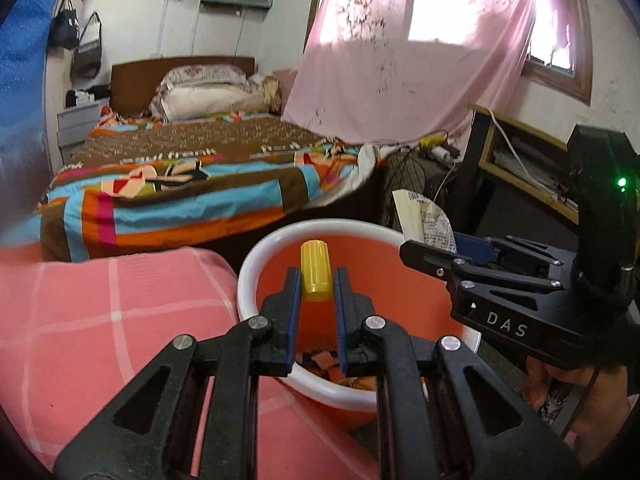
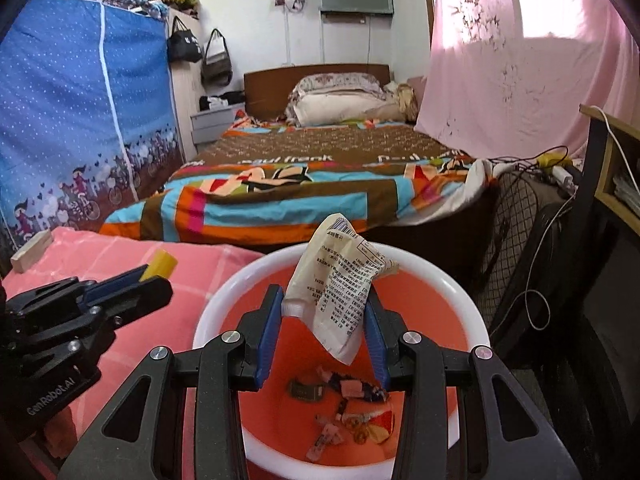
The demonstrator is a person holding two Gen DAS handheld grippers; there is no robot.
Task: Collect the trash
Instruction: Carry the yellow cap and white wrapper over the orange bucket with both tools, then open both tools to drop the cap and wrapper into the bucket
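Note:
My left gripper [image 1: 317,273] is shut on a small yellow plastic cylinder [image 1: 316,270] and holds it upright over an orange bucket with a white rim [image 1: 245,280]. My right gripper [image 2: 324,292] is shut on a crumpled white printed pouch [image 2: 340,280], which hangs over the same bucket [image 2: 206,316]. Several scraps of trash [image 2: 352,408] lie on the bucket's bottom. In the right wrist view the left gripper [image 2: 132,276] comes in from the left with the yellow cylinder [image 2: 162,263]. In the left wrist view the right gripper [image 1: 436,256] sits at the bucket's right side with the pouch [image 1: 424,220].
A pink checked cushion [image 2: 120,252] lies left of the bucket, with a wooden block [image 2: 30,254] on its far corner. Behind stands a bed with a striped cover [image 2: 280,200]. A floor fan [image 2: 516,216], cables and a desk [image 2: 612,168] crowd the right side.

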